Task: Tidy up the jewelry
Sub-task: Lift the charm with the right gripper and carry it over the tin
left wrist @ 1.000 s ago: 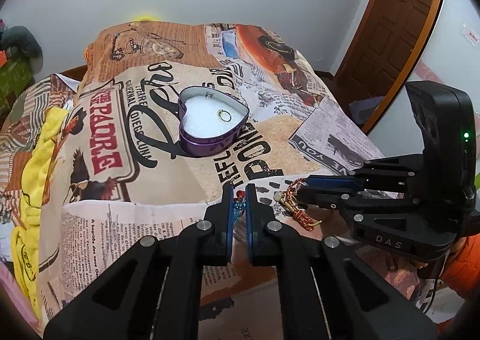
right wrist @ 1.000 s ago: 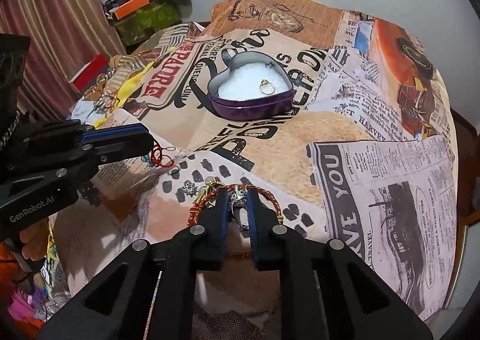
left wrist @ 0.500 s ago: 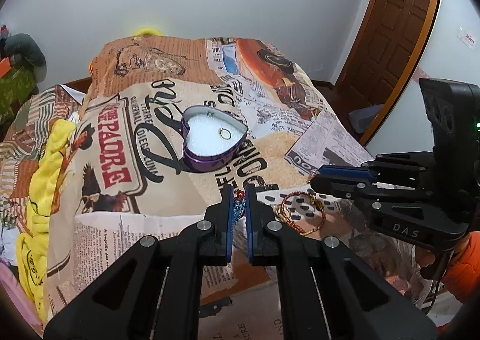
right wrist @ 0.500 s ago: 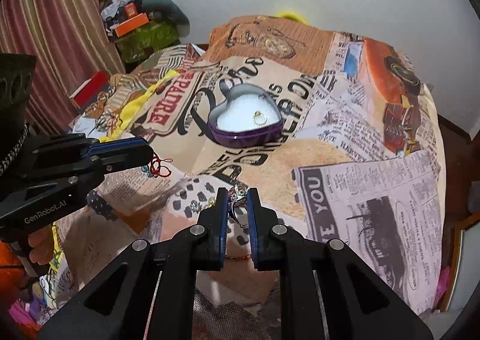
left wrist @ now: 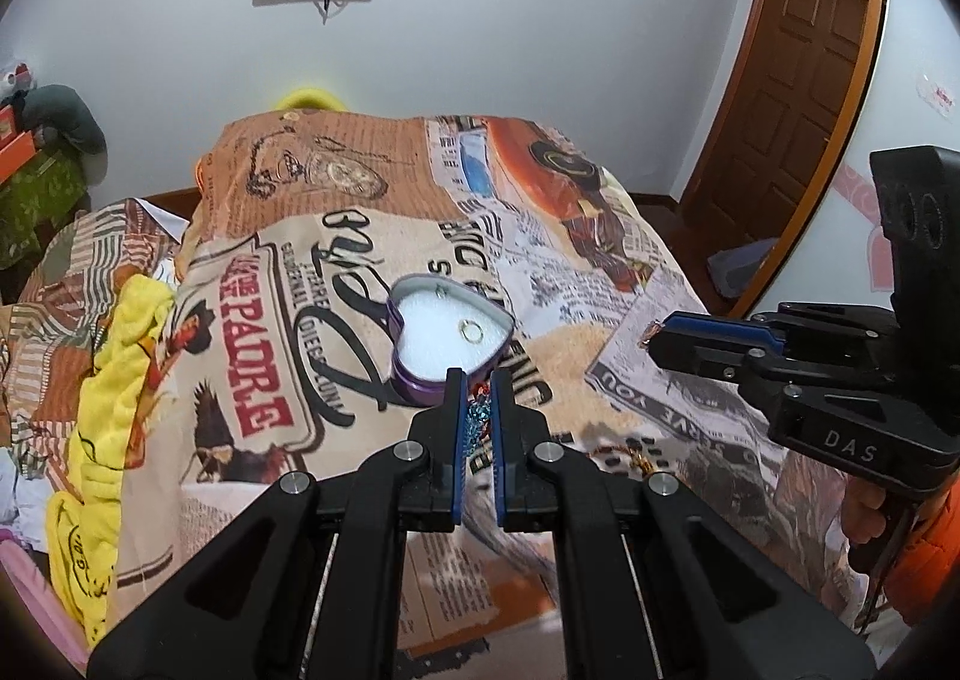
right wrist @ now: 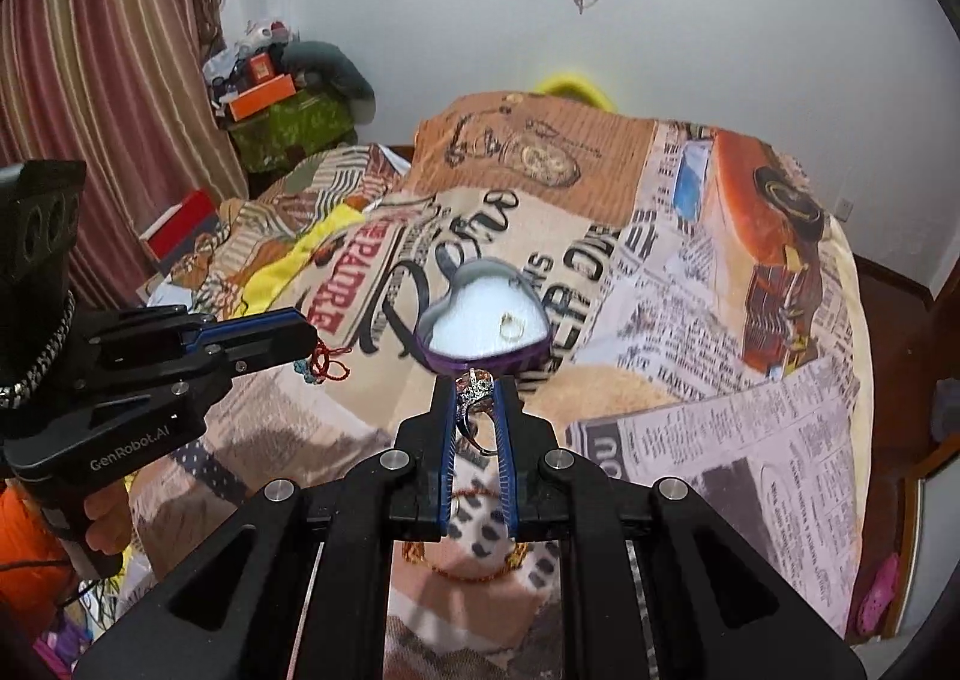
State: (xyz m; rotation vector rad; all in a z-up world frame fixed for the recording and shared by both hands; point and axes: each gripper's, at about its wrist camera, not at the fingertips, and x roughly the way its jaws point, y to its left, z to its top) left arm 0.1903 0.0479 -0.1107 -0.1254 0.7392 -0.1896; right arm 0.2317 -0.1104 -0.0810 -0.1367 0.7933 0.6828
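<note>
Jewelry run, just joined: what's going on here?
A person holds a gripper in each hand over a bed covered with a newspaper-print blanket. The right gripper is shut on a jeweled ring. The left gripper is shut on a red-and-blue beaded piece. Both hang near the open heart-shaped tin, which holds one gold ring on its white lining. A beaded bracelet lies on the blanket.

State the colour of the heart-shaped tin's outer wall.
Purple; the heart-shaped tin shows it best in the right wrist view.
</note>
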